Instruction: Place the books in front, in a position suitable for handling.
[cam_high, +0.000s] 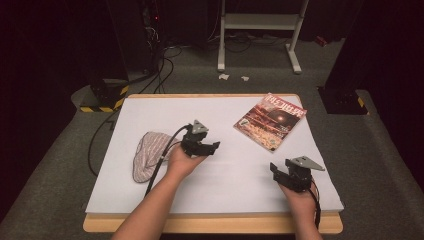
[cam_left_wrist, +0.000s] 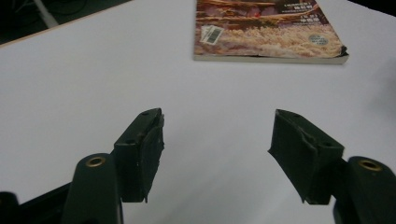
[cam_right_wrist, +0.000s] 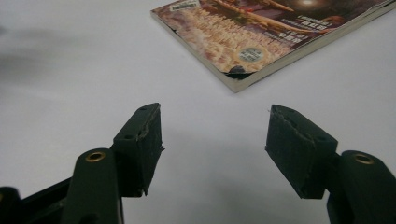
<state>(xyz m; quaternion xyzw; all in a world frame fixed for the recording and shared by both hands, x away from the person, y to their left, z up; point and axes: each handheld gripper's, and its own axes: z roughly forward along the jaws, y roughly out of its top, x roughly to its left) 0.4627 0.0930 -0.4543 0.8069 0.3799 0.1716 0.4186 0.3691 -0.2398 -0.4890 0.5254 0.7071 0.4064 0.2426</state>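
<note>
The book (cam_high: 270, 121) lies ahead of both empty, parted grippers, its long axis angled across the table, the left gripper (cam_high: 206, 148) nearer than the right gripper (cam_high: 278, 172).

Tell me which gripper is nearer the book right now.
Left. The left gripper sits just short of the book, to its left; the right gripper waits farther back, nearer the table's front edge.

Parted empty tongs (cam_right_wrist: 215, 140), book (cam_right_wrist: 261, 37) beyond
</note>
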